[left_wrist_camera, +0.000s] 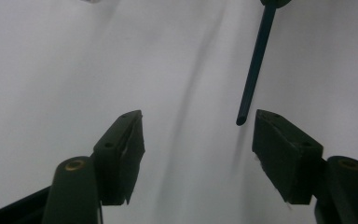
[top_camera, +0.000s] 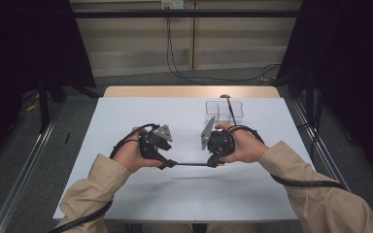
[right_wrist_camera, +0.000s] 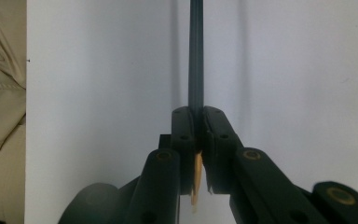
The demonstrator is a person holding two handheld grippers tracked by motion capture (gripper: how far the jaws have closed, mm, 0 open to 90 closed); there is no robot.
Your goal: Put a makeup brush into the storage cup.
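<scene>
Right gripper (top_camera: 217,160) clamped on a thin dark pencil (top_camera: 192,164); in the right gripper view the jaws are pressed together on the shaft (right_wrist_camera: 196,70), with a pale, wood-coloured end poking out behind the pads. So the grip sits close to one end, and most of the length sticks out free.

Pencil is off the table (top_camera: 126,194), held level above the middle of the white worktop, running crosswise between the two hands. Likely held out that way so the other gripper can take the free end.

Left gripper (top_camera: 167,164) at that free end, not gripping. In the left gripper view the jaws stand apart, part-way closed, and the pencil tip (left_wrist_camera: 242,119) hangs just beside the inner face of the right-hand pad (left_wrist_camera: 279,154). Whether it touches the pad, cannot tell. The left pad (left_wrist_camera: 123,154) is well clear of it.

Pose: both hands (top_camera: 245,145) meet near the worktop's centre, forearms in tan sleeves (top_camera: 97,187) coming in from the near edge, knuckles outward, grippers pointing inward at each other, roughly level.

Clear box with compartments (top_camera: 223,110) toward the far right corner; a second dark stick (top_camera: 230,109) leans in it. Probably where this pencil belongs, a guess.
</scene>
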